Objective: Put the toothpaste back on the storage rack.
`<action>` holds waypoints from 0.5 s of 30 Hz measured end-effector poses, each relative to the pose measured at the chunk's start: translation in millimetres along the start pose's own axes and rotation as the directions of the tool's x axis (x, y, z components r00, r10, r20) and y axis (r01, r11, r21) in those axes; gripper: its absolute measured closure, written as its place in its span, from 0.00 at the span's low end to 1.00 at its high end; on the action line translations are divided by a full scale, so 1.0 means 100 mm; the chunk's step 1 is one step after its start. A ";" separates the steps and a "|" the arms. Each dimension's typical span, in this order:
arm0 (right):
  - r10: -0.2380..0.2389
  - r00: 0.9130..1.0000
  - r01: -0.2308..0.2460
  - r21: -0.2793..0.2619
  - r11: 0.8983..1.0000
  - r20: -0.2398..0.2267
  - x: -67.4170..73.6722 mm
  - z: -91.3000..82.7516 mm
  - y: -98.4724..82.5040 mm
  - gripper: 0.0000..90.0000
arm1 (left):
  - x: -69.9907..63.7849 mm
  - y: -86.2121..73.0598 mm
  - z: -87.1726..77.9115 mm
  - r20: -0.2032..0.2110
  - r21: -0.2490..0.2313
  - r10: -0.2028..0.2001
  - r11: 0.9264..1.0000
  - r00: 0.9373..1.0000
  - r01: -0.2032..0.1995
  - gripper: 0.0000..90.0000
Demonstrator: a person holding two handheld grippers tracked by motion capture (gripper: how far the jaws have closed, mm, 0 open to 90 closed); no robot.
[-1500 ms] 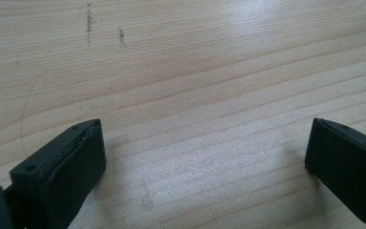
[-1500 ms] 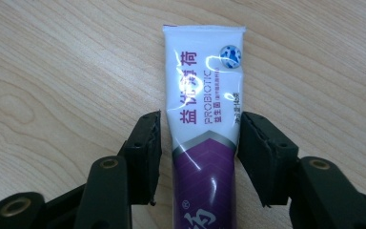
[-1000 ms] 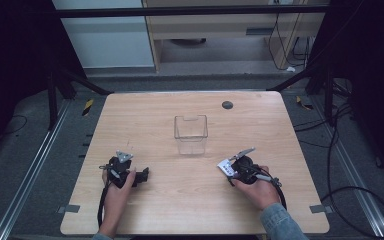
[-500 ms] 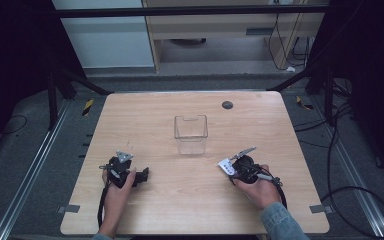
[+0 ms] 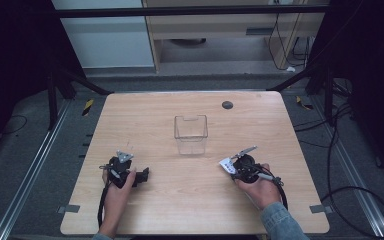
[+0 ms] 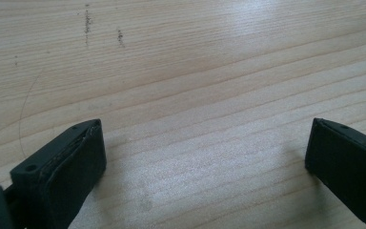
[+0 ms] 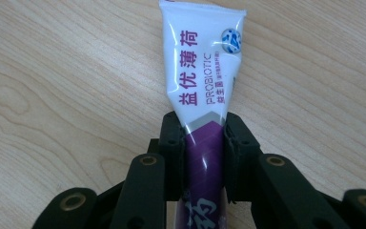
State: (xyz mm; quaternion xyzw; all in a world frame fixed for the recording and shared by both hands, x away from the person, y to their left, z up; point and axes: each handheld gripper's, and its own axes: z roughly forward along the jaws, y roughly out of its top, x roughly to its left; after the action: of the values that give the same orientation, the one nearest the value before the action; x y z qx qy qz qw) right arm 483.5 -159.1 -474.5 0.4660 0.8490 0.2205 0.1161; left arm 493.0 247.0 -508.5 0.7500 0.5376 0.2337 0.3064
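Right gripper (image 7: 204, 138) near table's (image 5: 190, 200) front right: jaws have just been closing, now clamped on a white-and-purple tube (image 7: 202, 90), its flat end sticking out past the pads over the wood. Left gripper (image 6: 205, 157) at front left, jaws spread wide, nothing between. Farther off, mid-table, a clear box (image 5: 190, 134) stands upright.

My table (image 6: 181, 57) is pale wood with a fine, straight grain and a smooth, faintly sheened finish, marked by a few dark specks and one thin curved scratch. My right gripper (image 7: 204, 143) is matt black plastic with dull, slightly rough pads (image 7: 172, 157), and the tube (image 7: 202, 71) between them is glossy white and purple plastic that catches the light. The container (image 5: 190, 132) farther out on the wood is clear, smooth plastic.
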 end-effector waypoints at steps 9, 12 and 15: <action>0.005 1.000 -0.005 -0.024 1.000 0.015 0.00 -0.03 -0.03 0.83 | 0.00 0.00 0.00 0.000 0.000 0.000 1.000 1.000 0.000 0.00; 0.011 1.000 -0.010 -0.028 1.000 0.019 -0.01 -0.05 -0.04 0.84 | 0.00 0.00 0.00 0.000 0.000 0.000 1.000 1.000 0.000 0.00; 0.021 1.000 -0.020 -0.038 0.999 0.020 -0.03 -0.09 -0.04 0.84 | 0.00 0.00 0.00 0.000 0.000 0.000 1.000 1.000 0.000 0.00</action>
State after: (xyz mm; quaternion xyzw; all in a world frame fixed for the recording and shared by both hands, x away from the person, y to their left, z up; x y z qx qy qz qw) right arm 478.3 -165.8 -469.0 0.4745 0.8386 0.2331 0.1313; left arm 493.0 246.9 -508.5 0.7500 0.5376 0.2336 0.3064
